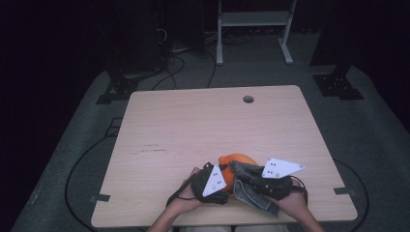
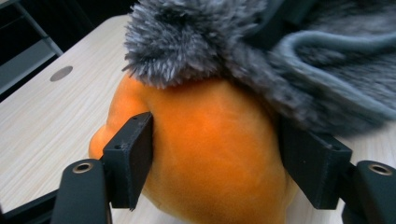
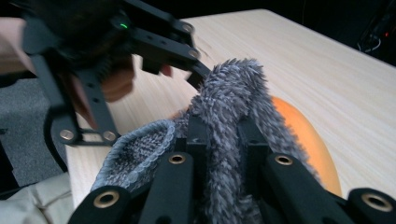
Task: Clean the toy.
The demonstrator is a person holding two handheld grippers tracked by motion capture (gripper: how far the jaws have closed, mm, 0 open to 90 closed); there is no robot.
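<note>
Left gripper view: the orange plush (image 2: 210, 154) is being clamped between the left gripper (image 2: 217, 163) fingers on the table (image 2: 42, 121); directly above it, the grey furry fabric (image 3: 233, 102) is being pinched by the right gripper (image 3: 224, 140).

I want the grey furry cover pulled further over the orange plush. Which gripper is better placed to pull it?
Right, probably. The right gripper is shut on the grey furry cover, while the left gripper braces the orange plush between its jaws.
</note>
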